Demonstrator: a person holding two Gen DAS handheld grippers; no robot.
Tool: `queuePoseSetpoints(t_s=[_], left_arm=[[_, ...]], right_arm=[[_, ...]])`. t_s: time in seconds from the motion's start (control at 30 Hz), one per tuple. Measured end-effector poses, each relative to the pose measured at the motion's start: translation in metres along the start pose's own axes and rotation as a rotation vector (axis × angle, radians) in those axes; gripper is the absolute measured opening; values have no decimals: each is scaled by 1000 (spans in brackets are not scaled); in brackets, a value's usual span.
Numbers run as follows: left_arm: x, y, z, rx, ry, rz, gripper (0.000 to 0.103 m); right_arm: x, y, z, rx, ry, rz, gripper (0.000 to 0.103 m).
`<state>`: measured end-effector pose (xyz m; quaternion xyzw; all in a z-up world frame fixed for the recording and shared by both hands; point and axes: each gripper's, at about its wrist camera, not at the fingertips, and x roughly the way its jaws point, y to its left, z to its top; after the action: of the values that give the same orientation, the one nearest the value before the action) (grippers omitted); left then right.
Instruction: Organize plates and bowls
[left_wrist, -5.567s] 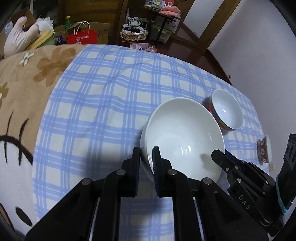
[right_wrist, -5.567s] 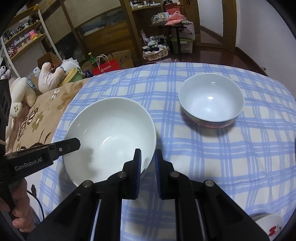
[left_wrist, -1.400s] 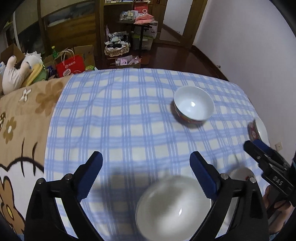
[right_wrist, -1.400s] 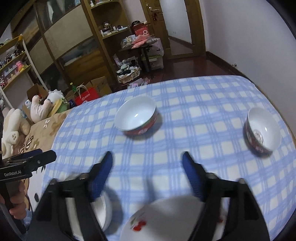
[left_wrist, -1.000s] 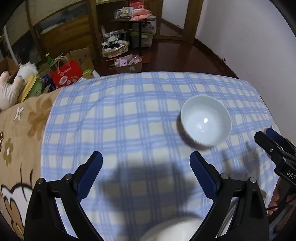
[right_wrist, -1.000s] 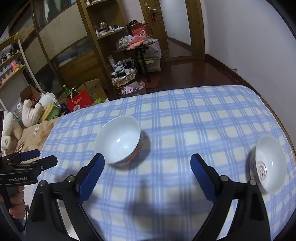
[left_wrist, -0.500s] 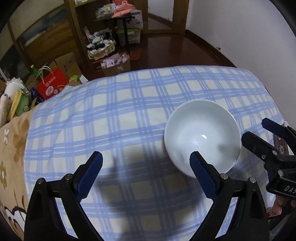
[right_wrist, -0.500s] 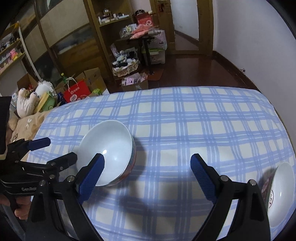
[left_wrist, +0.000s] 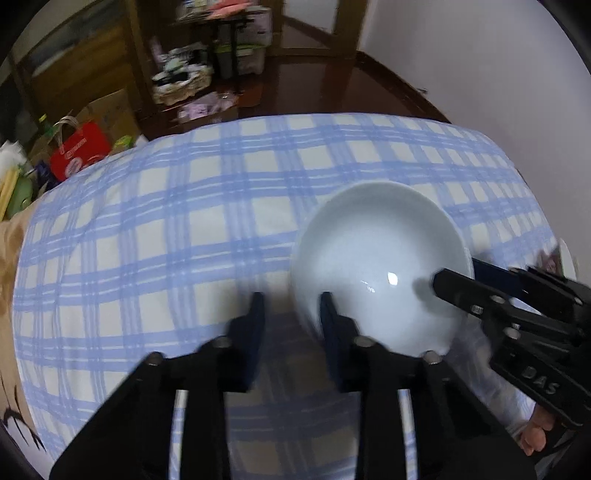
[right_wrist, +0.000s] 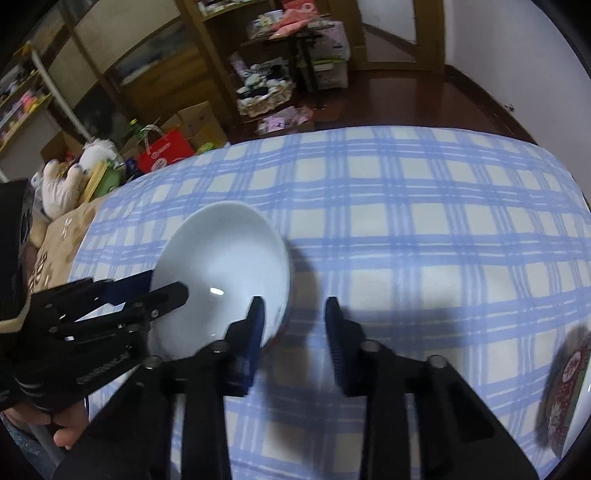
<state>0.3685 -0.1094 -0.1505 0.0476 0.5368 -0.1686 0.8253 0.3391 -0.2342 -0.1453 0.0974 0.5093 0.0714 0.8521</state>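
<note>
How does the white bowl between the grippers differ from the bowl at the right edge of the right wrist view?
The white bowl sits in full view with a plain white inside; the edge bowl is cut off and blurred. The white bowl has fingers straddling its rim on two sides; nothing touches the edge bowl. Both rest on the checked cloth.

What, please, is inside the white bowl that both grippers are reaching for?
The white bowl holds no food, only a glint of light; one finger of each gripper dips over its rim. The fingers cover small patches of the inside.
</note>
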Motion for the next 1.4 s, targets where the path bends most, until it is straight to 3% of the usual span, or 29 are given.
queuePoseSetpoints(t_s=[0.03, 0.27, 0.57, 1.03, 1.4], left_arm=[[-1, -3, -1, 8, 2, -12, 14], [-21, -7, -6, 1, -7, 20, 13], [-92, -8, -27, -8, -79, 54, 13], [-201, 0, -99, -84, -145, 105, 14], [-232, 8, -149, -105, -152, 121, 14]], right_arm=[[1, 3, -1, -5, 7, 11, 16], [-14, 21, -9, -72, 9, -37, 16], [-78, 50, -23, -62, -97, 0, 16], [-156, 118, -71, -148, -169, 32, 16], [-177, 150, -119, -149, -173, 49, 16]])
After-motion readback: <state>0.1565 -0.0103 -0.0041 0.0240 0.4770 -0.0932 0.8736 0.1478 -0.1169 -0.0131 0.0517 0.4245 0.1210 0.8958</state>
